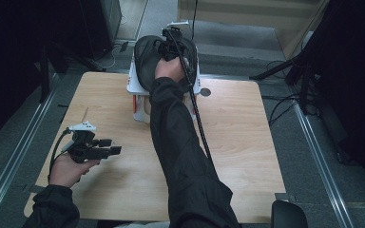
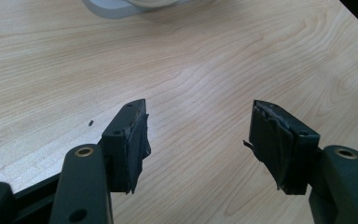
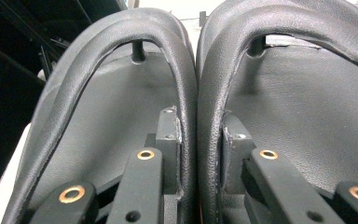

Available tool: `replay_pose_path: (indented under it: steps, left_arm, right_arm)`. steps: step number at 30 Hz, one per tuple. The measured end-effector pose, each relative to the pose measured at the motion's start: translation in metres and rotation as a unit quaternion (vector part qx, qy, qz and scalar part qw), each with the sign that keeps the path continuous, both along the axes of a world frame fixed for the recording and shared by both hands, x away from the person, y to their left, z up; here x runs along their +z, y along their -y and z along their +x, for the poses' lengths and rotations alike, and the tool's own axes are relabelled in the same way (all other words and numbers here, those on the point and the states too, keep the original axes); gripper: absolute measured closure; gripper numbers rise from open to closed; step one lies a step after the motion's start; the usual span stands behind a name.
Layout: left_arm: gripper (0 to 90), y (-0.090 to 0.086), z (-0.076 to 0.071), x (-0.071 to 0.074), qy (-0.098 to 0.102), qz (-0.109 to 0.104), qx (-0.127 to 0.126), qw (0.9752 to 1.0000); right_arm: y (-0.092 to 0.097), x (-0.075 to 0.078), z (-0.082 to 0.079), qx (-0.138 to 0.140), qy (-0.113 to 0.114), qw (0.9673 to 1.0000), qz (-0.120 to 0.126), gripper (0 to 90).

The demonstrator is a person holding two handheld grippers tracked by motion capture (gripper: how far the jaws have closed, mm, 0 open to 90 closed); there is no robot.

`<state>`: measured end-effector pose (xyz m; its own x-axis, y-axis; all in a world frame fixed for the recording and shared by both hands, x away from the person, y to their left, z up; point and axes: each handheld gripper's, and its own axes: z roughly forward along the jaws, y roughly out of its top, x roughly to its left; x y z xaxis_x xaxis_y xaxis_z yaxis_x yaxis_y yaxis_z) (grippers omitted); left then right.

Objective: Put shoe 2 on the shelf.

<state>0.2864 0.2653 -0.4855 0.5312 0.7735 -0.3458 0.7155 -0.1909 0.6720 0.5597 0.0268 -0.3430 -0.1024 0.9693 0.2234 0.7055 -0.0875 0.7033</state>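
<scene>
Gripping the two adjoining inner straps of a pair of black sandals [image 3: 279, 93], right tool [image 3: 199, 135] partly closed, pads pressing both straps together atop a white stand [image 1: 134, 85] at the worktop's [image 1: 247, 137] far edge. Next, judged: lifting clear without slipping. Left tool [image 2: 198, 140] wide open, empty, well apart. No legible writing.
</scene>
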Motion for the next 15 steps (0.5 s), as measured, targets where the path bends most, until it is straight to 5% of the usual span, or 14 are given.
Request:
replay_pose_path:
  steps: [15]
  left_arm:
    - [37.8,-0.0008,-0.0001,-0.0009,0.000,0.000,0.000,1.0000]
  right_arm:
    - [-0.0014,-0.0007,0.0032,0.003,0.001,1.0000,0.008,70.5]
